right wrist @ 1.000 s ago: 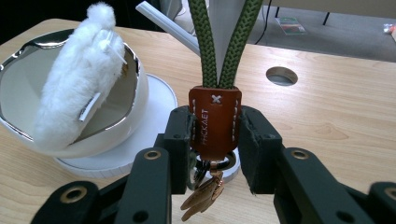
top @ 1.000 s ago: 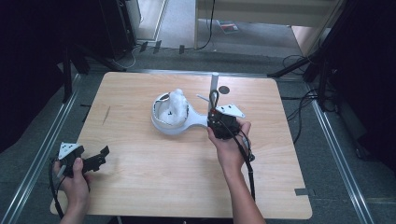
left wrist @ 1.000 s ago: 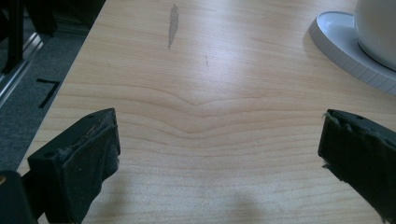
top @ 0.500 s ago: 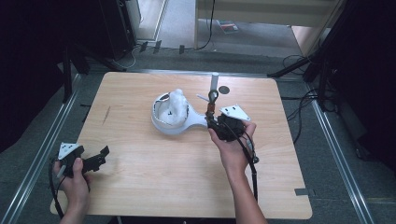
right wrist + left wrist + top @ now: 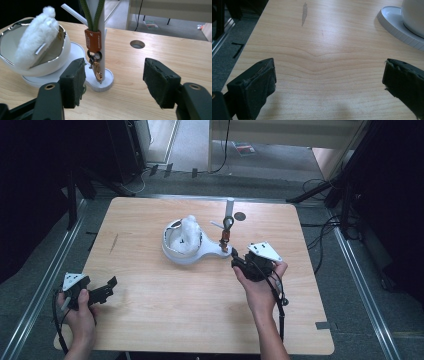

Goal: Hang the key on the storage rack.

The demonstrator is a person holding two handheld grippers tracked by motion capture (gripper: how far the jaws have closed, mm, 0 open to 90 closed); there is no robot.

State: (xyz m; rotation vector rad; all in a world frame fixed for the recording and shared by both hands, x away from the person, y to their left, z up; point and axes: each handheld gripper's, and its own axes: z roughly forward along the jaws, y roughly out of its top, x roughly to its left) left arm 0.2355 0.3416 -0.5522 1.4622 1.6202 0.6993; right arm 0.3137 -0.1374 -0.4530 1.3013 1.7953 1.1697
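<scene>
Olive-green lanyard (image 5: 93,13) hangs doubled down the white post (image 5: 101,50) of the stand, ending in an orange-brown leather tab (image 5: 92,40) with a dark ring and a small brass-coloured clip (image 5: 97,70) dangling just above the stand's round foot (image 5: 100,83). Post is upright, with a thin white peg (image 5: 73,14) sticking out near its top. Same stand's wider end carries a white glossy bowl (image 5: 61,53) with a shiny rim; fluffy white item (image 5: 35,37) sits in it, leaning. In the high view the lanyard (image 5: 226,231) is mid-desk, right of the bowl (image 5: 172,247), just ahead of the right claw (image 5: 235,261).

Right claw (image 5: 113,82) open, nothing between the pads, clip and post foot just ahead of them and not touched. Its jaws have just been opening. Left claw (image 5: 328,82) also wide open over bare wood, nothing held; in the high view it sits at the desk's (image 5: 150,310) near-left corner (image 5: 107,287).

Versus a second ago: right hand (image 5: 257,287) has pulled back from the post toward the near-right side; claw was up against the lanyard and stand foot then, now sits apart from it. Lanyard hangs on the post as before. Left hand (image 5: 80,307) unchanged. Round hole (image 5: 240,216) in the desk behind the post, same place.
</scene>
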